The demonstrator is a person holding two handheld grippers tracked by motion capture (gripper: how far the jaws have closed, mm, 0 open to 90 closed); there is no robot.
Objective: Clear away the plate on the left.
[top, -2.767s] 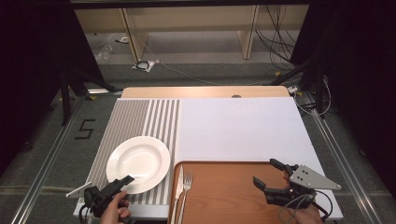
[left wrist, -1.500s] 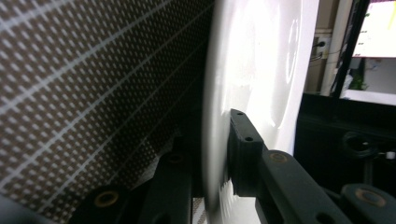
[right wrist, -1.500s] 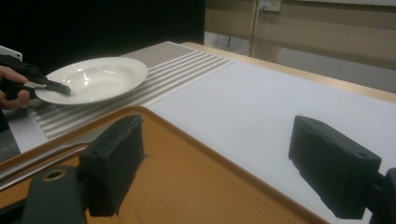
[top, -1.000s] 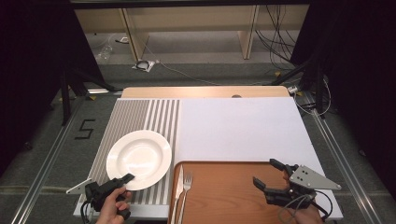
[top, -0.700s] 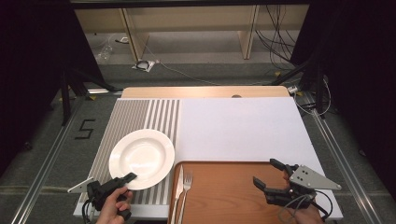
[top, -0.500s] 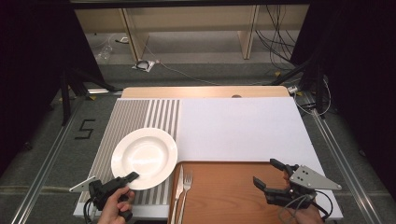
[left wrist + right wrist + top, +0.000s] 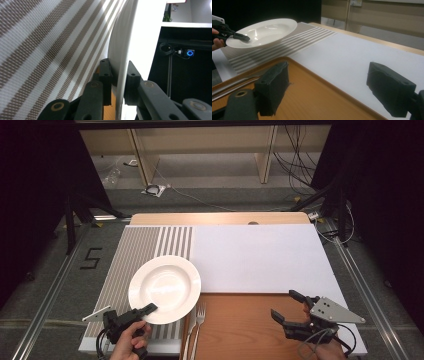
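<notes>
Plate, white and round with a broad rim and an empty well, is pinched at its near edge by the left gripper. In the left gripper view the two black jaws press on either side of the thin rim, one pad above it and one below, so the opening between them is no wider than the rim itself. In the right gripper view the plate hangs tilted above the striped placemat, its far side higher than the gripped side, clear of the cloth. From the high view it sits over the right part of the striped placemat, its right edge close to the white mat and its lower edge near the wooden tray.

That tray lies at the near edge of the desk. A fork lies at the tray's left end, tines pointing away from the person, with a second piece of cutlery just beside it that I cannot make out.

Right gripper hovers over the right part of the tray with its jaws spread wide and nothing between them; in its own view the two pads stand well apart above the tray's bare wood.
</notes>
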